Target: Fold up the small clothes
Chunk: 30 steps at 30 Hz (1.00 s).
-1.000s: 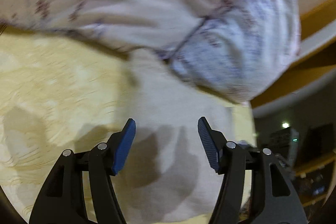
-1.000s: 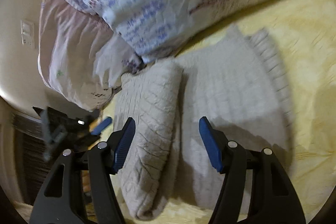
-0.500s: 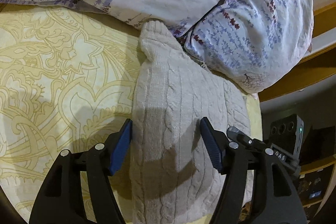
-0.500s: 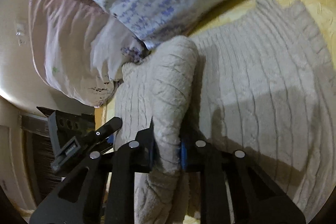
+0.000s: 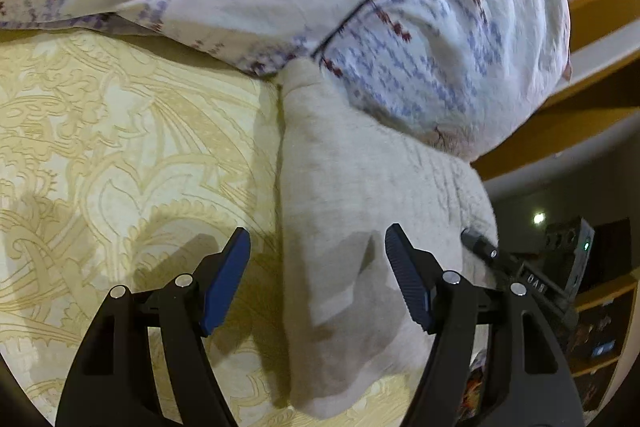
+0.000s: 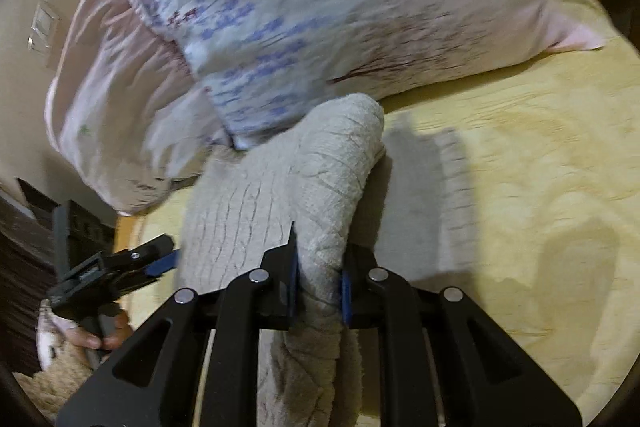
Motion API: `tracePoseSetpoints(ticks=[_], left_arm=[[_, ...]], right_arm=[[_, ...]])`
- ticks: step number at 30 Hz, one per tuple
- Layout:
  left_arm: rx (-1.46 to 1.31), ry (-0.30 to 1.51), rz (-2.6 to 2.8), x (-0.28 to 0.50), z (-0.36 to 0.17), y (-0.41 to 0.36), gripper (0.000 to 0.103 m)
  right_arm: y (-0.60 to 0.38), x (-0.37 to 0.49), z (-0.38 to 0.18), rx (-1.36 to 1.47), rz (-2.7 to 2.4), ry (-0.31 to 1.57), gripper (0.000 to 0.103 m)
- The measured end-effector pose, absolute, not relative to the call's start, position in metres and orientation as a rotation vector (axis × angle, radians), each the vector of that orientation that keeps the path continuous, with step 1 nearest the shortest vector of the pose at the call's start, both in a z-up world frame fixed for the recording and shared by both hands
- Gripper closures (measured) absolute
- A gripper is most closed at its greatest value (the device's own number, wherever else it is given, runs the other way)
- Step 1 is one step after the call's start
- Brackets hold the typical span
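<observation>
Visibly beige cable-knit sweater (image 6: 280,195), folded, bunched

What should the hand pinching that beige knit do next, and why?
Probably carry the pinched fold up and across toward the bare yellow bedspread. The right gripper is shut on a raised ridge of the beige knit garment, which is crowded against the floral pillow, while the left gripper is opening above the garment without gripping it.

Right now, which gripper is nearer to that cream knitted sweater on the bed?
Right. The right gripper is shut on a raised fold of the sweater. The left gripper hovers just above it, jaws opening, not gripping.
</observation>
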<state>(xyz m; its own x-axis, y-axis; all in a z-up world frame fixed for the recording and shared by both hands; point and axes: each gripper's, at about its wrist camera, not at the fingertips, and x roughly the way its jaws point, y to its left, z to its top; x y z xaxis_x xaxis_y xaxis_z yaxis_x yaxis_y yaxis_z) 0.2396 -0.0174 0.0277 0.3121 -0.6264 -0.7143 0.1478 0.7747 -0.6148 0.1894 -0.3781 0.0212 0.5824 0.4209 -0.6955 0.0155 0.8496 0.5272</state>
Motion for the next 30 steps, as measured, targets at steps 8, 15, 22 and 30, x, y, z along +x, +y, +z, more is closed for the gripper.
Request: tracePoseSetpoints(ticks=[8,15,22,30], left_arm=[[-0.407,1.187,-0.575,0.234,0.020,-0.052,0.034],[-0.394,1.192,-0.609,0.225,0.015,-0.069,0.036],[-0.405,1.199,-0.630,0.224,0.011,-0.073,0.037],[-0.436,1.212,-0.654,0.214,0.008,-0.067,0.037]], right_arm=[[-0.387,0.183,0.020,0.432,0.154,0.903,0.088],[-0.400,0.190,0.008,0.427,0.105,0.924,0.088],[-0.403,0.201,-0.009,0.467,0.099,0.973,0.081],[-0.427,0.167,0.004,0.614,0.149,0.963,0.063]])
